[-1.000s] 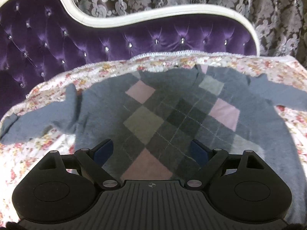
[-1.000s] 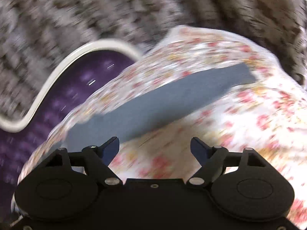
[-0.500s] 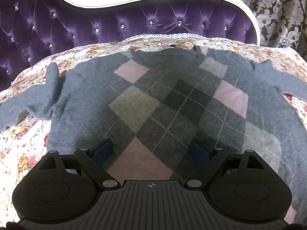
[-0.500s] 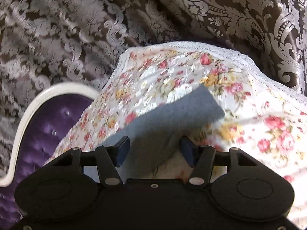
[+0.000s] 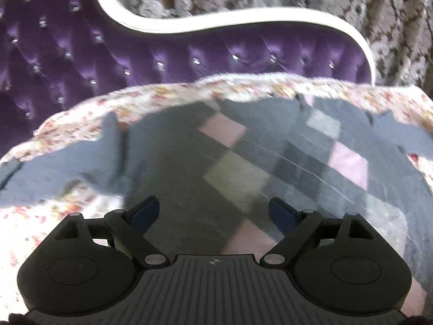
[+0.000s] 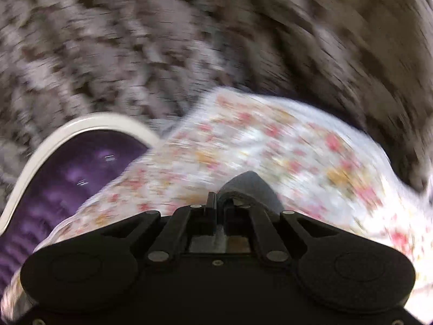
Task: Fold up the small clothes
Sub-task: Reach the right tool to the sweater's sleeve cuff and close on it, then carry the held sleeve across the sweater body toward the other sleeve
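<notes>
A small grey sweater (image 5: 189, 157) with pink, beige and dark diamonds lies flat, front up, on a floral cloth (image 5: 151, 97). Its left sleeve (image 5: 48, 168) stretches out to the left. My left gripper (image 5: 213, 214) is open and empty, hovering over the sweater's lower middle. My right gripper (image 6: 219, 203) is shut on the grey end of the sweater's right sleeve (image 6: 251, 187), which bunches up between the fingers above the floral cloth (image 6: 297, 151). Both views are blurred by motion.
A purple tufted sofa back (image 5: 135, 48) with a white frame (image 5: 243, 21) stands behind the cloth, also in the right wrist view (image 6: 67, 168). A grey-brown damask curtain (image 6: 162, 40) hangs beyond it. The cloth's edge drops away at the right.
My right gripper has closed on the sleeve end that lay between its open fingers. My left gripper has pulled back from the sweater, staying open.
</notes>
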### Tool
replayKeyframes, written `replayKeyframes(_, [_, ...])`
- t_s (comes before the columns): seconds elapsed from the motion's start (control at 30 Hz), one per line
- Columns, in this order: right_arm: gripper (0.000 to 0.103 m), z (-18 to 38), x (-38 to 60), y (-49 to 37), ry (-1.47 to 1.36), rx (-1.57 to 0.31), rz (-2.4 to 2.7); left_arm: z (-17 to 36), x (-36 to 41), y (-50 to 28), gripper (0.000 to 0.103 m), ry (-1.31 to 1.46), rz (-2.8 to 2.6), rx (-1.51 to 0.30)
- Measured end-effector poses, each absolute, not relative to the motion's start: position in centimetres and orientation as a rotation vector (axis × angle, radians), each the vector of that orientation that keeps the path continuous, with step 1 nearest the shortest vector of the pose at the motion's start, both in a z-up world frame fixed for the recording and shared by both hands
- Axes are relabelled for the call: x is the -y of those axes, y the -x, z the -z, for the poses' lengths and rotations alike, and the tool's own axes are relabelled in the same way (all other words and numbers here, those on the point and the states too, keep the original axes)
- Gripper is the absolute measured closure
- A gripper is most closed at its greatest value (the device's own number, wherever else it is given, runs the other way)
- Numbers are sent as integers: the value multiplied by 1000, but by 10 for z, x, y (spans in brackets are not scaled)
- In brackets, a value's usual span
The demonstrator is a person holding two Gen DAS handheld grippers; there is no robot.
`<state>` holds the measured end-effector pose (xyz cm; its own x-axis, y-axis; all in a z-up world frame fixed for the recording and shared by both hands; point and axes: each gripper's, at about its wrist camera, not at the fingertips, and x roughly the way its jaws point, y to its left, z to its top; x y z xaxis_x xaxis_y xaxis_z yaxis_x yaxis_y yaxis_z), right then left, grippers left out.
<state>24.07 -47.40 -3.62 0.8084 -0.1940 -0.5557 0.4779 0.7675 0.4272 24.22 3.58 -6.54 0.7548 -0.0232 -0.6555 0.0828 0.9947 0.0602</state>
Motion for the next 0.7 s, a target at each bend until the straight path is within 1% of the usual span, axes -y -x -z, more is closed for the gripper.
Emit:
replayKeyframes(0.2, [92, -50, 386, -286, -432, -495, 192, 61, -80, -254, 15, -65, -12, -704])
replayKeyframes(0.37, [92, -93, 284, -327, -319, -492, -18, 67, -110, -262, 15, -26, -72, -697])
replayKeyframes(0.5, [92, -98, 201, -357, -284, -507, -186, 68, -126, -265, 15, -11, -98, -664])
replayKeyframes(0.7, [92, -62, 89, -387, -259, -575, -376, 69, -144, -265, 15, 69, -95, -656])
